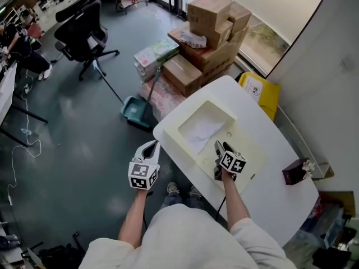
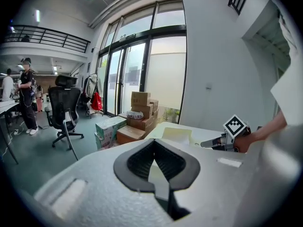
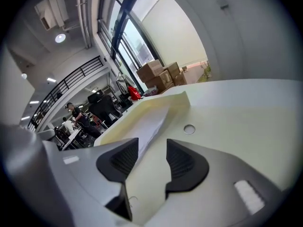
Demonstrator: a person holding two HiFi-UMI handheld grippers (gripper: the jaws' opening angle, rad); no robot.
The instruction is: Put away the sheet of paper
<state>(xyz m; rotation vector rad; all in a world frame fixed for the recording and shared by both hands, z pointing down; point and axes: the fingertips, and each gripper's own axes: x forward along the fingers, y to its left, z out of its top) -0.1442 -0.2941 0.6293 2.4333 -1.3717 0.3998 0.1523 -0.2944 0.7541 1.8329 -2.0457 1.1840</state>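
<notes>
The person is wearing a pale short-sleeved T-shirt (image 1: 179, 237), dark blue trousers (image 1: 180, 199) and grey shoes (image 1: 171, 189). The left gripper (image 1: 152, 145) and right gripper (image 1: 218, 145) are looking light grey, with black ribbed pads (image 3: 184, 162). Each is carrying a black-and-white marker cube (image 1: 143, 174). A thin black cable (image 1: 219, 207) is running along the right arm.

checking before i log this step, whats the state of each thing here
sheet of paper: lying in the tray, not gripped
left gripper: shut, empty
right gripper: open, empty, over the tray's near end
cardboard boxes: closed, stacked
</notes>
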